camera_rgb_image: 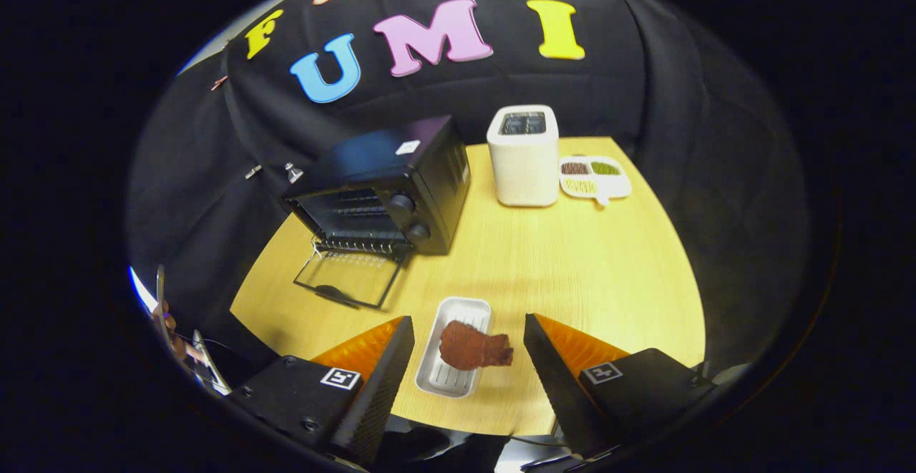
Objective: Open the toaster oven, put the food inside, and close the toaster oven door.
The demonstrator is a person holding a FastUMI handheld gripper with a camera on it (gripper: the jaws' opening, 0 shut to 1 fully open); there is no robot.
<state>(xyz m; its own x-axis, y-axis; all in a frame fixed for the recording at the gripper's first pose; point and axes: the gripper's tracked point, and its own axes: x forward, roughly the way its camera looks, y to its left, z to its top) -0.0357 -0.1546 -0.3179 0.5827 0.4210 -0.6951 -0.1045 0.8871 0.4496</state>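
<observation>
Between my jaws (469,358), spread wide and empty: brown drumstick-shaped food (474,348) on white ribbed tray (458,315). Black toaster oven (390,187) beyond, door down. Risk: clamping the tray rim too.

Hand-held gripper (469,337) fingers spread wide, food (472,348) on tray (458,312) between them; toaster oven (390,187) door down.

One toaster oven (386,187), one toaster (523,165), two trays (458,315), one drumstick (472,348).
</observation>
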